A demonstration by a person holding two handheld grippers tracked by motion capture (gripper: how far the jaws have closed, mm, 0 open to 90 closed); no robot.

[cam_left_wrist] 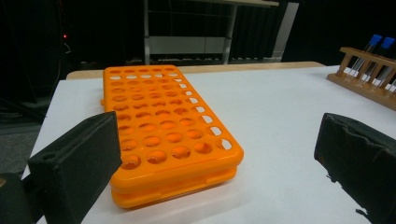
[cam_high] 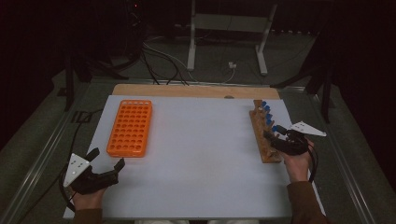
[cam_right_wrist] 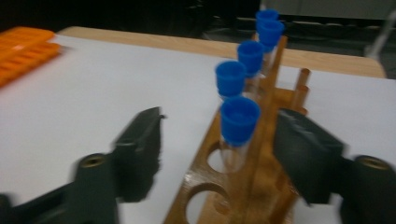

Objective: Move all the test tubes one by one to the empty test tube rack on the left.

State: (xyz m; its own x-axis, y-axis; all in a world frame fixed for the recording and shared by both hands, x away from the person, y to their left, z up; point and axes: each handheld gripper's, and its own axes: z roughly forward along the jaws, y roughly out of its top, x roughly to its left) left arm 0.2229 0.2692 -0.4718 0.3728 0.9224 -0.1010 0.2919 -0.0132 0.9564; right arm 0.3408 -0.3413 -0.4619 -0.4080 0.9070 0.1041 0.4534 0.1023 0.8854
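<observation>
High view: left claw [cam_high: 108, 163] spread wide near the orange tube rack [cam_high: 130, 127]; right claw [cam_high: 276, 134] at the wooden rack [cam_high: 262, 136] on the white surface [cam_high: 196, 154].
Left gripper view: the orange rack's holes all empty.
Right gripper view: jaws half open, straddling the nearest blue-capped tube [cam_right_wrist: 238, 126] without touching.

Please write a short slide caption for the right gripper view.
Right gripper, jaws apart, straddles the nearest blue-capped tube in the wooden rack, pads not yet pressing it.

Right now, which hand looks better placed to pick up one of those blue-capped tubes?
The right. Its tongs already straddle the nearest blue-capped tube in the wooden rack, not yet pressing it. The left tongs sit open by the orange rack.
</observation>
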